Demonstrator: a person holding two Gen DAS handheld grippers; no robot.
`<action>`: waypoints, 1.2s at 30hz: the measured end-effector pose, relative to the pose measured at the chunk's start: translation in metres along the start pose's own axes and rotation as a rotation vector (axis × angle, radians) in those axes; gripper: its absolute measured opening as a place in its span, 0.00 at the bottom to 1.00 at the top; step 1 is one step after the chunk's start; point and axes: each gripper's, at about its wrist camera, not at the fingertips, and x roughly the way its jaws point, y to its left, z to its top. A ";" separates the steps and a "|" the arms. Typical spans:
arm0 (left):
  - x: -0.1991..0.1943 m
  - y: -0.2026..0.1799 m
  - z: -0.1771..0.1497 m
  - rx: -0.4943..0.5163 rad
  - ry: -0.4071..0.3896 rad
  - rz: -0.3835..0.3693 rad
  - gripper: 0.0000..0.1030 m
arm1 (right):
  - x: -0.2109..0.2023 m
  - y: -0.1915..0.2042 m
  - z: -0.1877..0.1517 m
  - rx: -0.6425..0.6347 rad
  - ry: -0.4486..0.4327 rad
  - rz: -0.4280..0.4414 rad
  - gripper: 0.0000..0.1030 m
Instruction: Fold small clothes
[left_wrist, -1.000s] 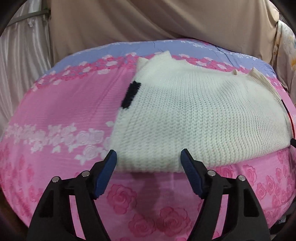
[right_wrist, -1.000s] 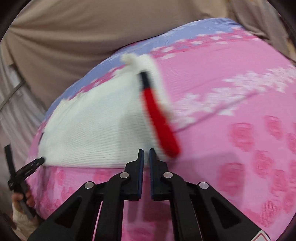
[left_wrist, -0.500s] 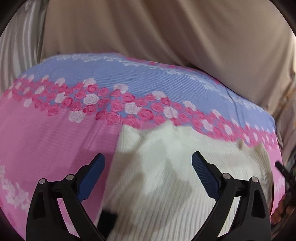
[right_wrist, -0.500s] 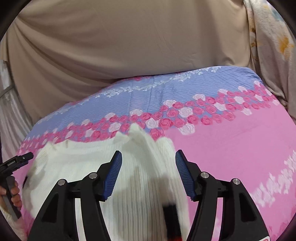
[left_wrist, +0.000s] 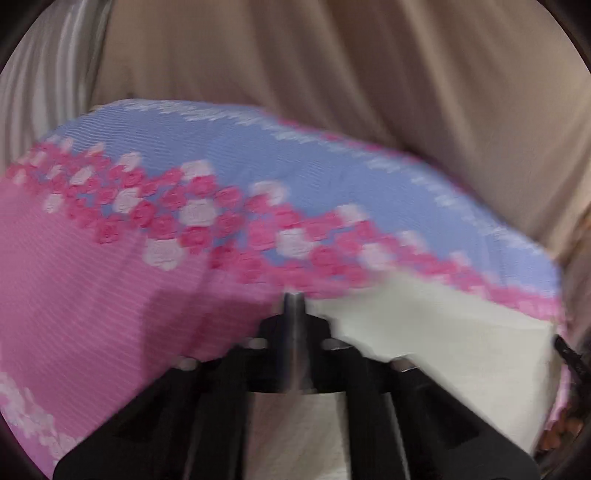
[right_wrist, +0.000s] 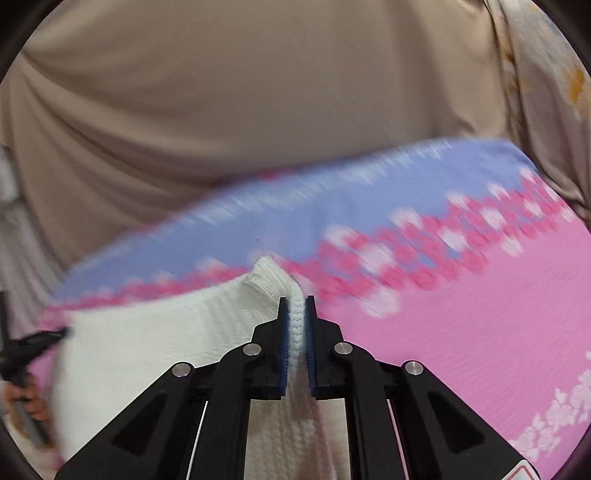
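A white knit sweater (right_wrist: 155, 343) lies on a pink and blue flowered bedsheet (right_wrist: 461, 325). My right gripper (right_wrist: 295, 314) is shut on a ribbed far corner of the sweater, with a fold of knit showing between the blue pads. In the left wrist view the sweater (left_wrist: 461, 343) spreads to the right. My left gripper (left_wrist: 293, 306) is shut at the sweater's far left corner. That view is blurred, and I cannot see cloth between its fingers.
Beige curtain cloth (right_wrist: 240, 110) hangs behind the bed's far edge. A patterned cloth (right_wrist: 546, 74) hangs at the far right. The other gripper and the hand holding it (right_wrist: 22, 373) show at the left edge of the right wrist view.
Both grippers went from open above the sweater's far corners to shut. The right one has closed on the ribbed corner. Both views are now motion-blurred.
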 end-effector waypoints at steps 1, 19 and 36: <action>0.016 0.004 -0.003 -0.001 0.034 0.029 0.00 | 0.013 -0.002 -0.004 0.004 0.039 0.005 0.07; -0.053 -0.094 -0.107 0.366 0.122 -0.194 0.47 | -0.065 0.131 -0.135 -0.357 0.085 0.291 0.16; -0.095 -0.019 -0.134 0.245 0.028 -0.002 0.51 | -0.095 -0.003 -0.142 -0.094 0.075 -0.006 0.14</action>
